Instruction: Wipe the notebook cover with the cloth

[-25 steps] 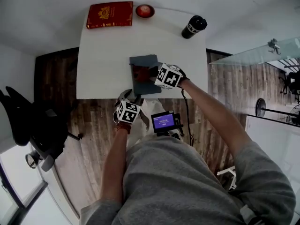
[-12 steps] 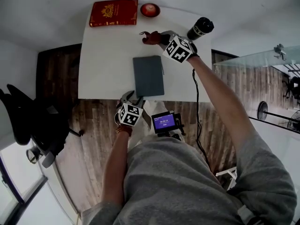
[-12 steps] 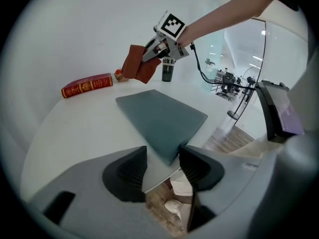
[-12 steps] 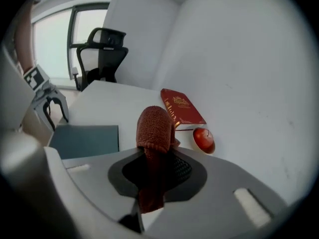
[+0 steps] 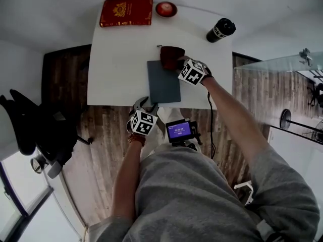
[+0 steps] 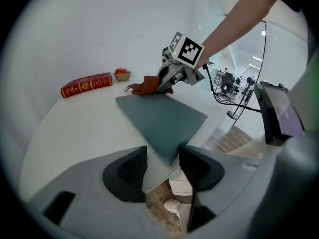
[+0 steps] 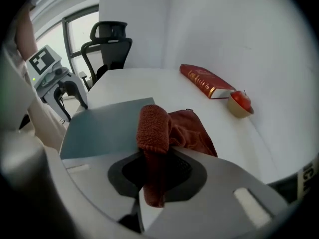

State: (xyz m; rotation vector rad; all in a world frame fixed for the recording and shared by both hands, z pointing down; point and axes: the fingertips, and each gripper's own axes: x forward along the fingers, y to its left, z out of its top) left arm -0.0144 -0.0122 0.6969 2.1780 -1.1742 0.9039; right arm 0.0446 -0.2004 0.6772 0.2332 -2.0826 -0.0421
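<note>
Rust-red cloth (image 7: 158, 133) — pinched in my right claw (image 7: 158, 169), jaws closed on a folded bunch of it, one loose end hanging down between them. The rest of the cloth lay spread ahead of the claw at the far right corner of the notebook (image 5: 163, 82), partly on the cover and partly on the white surface (image 5: 116, 59) beyond it.

Notebook: slate grey, closed, flat on the surface, its near end close to the surface's near edge. Cover plain.

My left claw (image 6: 162, 156) was at that near edge, angled down, jaws well apart and gripping nothing. The notebook's near corner pointed into the gap between the tips, and the pads were not pressing on it. Between the jaws I could see the surface's rim and the wooden floor (image 5: 65, 79) below.

Other items, all well apart from the notebook:
- red book (image 5: 126, 11) with gold print, flat at the far left corner
- small bowl (image 5: 166, 8) holding something red, just beside the book
- black tumbler (image 5: 220, 29) near the far right edge

Off the surface — a black office chair (image 5: 30, 130) stood on the floor to my left.
</note>
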